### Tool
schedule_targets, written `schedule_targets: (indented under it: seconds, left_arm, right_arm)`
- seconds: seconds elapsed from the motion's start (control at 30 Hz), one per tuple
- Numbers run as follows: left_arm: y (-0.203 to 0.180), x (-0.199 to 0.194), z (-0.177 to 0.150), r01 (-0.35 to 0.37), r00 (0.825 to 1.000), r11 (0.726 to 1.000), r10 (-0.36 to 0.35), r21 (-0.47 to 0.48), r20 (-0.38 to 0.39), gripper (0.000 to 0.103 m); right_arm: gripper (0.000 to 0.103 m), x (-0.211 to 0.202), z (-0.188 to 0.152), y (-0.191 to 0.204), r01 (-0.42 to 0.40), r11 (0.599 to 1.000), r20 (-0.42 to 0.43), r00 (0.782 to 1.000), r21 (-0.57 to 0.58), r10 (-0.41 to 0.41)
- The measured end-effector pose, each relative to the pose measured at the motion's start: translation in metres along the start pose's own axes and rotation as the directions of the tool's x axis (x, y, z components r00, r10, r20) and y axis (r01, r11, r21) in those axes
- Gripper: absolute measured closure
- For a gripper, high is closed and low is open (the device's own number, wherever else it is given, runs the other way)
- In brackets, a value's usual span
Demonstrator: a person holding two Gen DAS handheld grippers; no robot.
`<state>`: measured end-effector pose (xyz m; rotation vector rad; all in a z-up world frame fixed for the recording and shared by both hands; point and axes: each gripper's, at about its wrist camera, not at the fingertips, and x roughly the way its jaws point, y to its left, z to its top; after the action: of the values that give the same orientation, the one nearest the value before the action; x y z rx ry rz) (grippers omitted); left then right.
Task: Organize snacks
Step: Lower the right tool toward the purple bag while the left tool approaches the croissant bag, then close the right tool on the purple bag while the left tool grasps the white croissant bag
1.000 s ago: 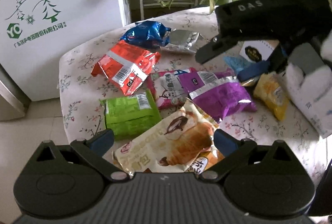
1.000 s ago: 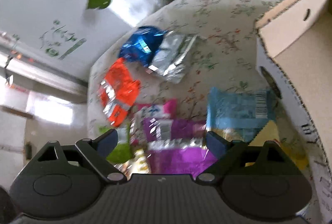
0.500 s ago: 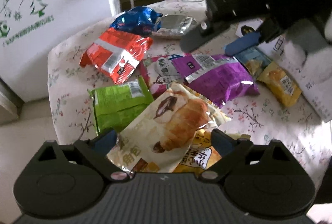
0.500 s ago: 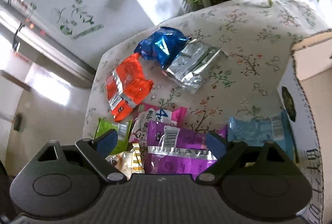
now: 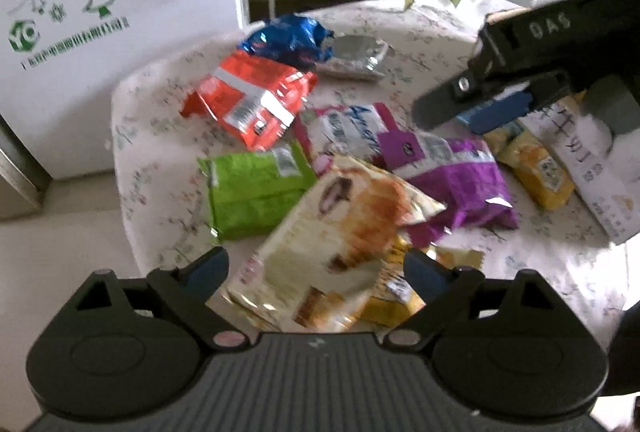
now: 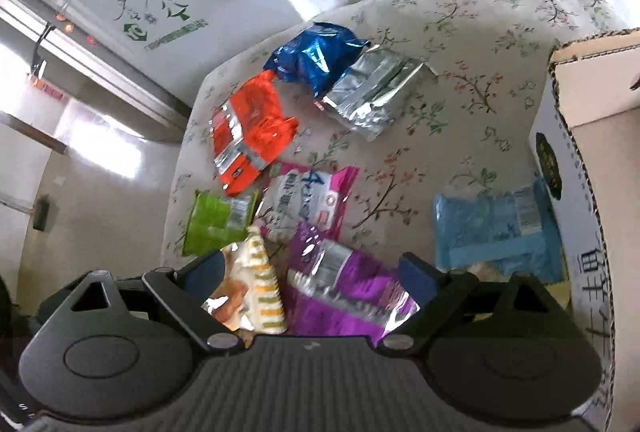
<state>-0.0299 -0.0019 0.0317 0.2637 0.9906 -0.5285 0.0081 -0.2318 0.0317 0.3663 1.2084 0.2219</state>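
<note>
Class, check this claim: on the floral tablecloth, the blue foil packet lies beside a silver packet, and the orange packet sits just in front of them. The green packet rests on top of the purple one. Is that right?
Not quite. The green packet lies apart from the purple packet, directly on the tablecloth; the left wrist view shows this. The blue foil packet, silver packet and orange packet are as stated.

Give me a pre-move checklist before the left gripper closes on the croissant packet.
1. Left gripper open, its jaws just narrowed a little: ok.
2. Croissant packet between its fingers: ok.
3. Pads touching the packet: cannot tell, the picture is blurred.
4. Packet free of others: not ok, it overlaps the yellow packet and lies against the purple packet.
5. Right gripper open over the purple packet, clear of the left: ok.
6. Box within view, open-topped: ok.
</note>
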Motion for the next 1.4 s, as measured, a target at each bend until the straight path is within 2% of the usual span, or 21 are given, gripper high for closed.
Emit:
schedule_targets:
  seconds: [0.07, 0.13, 0.23, 0.3, 0.37, 0.43, 0.5, 0.6, 0.87, 1.13, 1.3, 1.4]
  left_arm:
    - [0.003, 0.002, 0.003, -0.006, 1.000, 1.000, 0.007, -0.016, 0.020, 0.009]
    - [0.004, 0.004, 0.004, 0.019, 0.999, 0.999, -0.018, -0.031, 0.045, 0.009]
    - [-0.006, 0.010, 0.005, -0.002, 0.999, 1.000, 0.001, 0.020, 0.041, 0.009]
    - [-0.008, 0.013, 0.003, -0.010, 1.000, 1.000, 0.010, 0.023, 0.026, 0.012]
    - [-0.004, 0.017, 0.001, -0.002, 1.000, 1.000, 0.002, -0.030, -0.013, 0.017]
    - [0.004, 0.020, -0.002, -0.008, 0.999, 0.995, 0.003, -0.104, -0.053, 0.019]
    - [0.011, 0.019, -0.004, 0.007, 0.998, 0.988, -0.015, -0.152, -0.057, 0.019]
    - [0.014, 0.014, -0.004, -0.016, 0.999, 0.985, 0.008, -0.174, -0.047, 0.019]
    - [0.007, 0.010, 0.003, -0.036, 0.999, 0.985, 0.034, -0.169, -0.016, 0.015]
    - [-0.001, 0.032, 0.004, -0.092, 0.994, 0.985, 0.081, -0.147, -0.079, 0.014]
    - [-0.003, 0.040, 0.004, -0.103, 0.992, 0.983, 0.090, -0.152, -0.087, 0.004]
    - [-0.004, 0.044, 0.004, -0.109, 0.991, 0.982, 0.096, -0.157, -0.092, 0.001]
  right_arm:
    - [0.006, 0.005, 0.000, -0.002, 0.017, 1.000, 0.003, 1.000, -0.001, -0.017]
    - [0.006, 0.012, -0.002, -0.005, 0.015, 1.000, -0.007, 1.000, 0.008, -0.015]
    - [0.006, 0.015, -0.006, -0.010, -0.014, 0.999, -0.051, 0.999, 0.051, 0.017]
    - [0.006, 0.013, -0.010, -0.012, -0.017, 0.996, -0.071, 0.997, 0.084, 0.023]
    - [0.006, 0.009, -0.017, -0.014, -0.020, 0.994, -0.088, 0.996, 0.109, 0.030]
    - [0.006, 0.004, -0.026, -0.014, 0.012, 0.993, -0.112, 0.994, 0.114, 0.001]
    - [0.006, -0.003, -0.035, -0.011, 0.057, 0.995, -0.115, 0.992, 0.084, -0.048]
    - [0.006, -0.014, -0.047, -0.003, 0.105, 0.994, -0.096, 0.990, 0.020, -0.103]
    - [0.006, -0.015, -0.066, 0.009, 0.198, 0.977, -0.051, 0.978, -0.078, -0.202]
    - [0.007, 0.006, -0.069, 0.021, 0.308, 0.935, -0.034, 0.947, -0.177, -0.318]
    - [0.008, 0.022, -0.072, 0.028, 0.367, 0.899, -0.031, 0.923, -0.238, -0.384]
    - [0.008, 0.026, -0.073, 0.029, 0.381, 0.891, -0.026, 0.917, -0.248, -0.399]
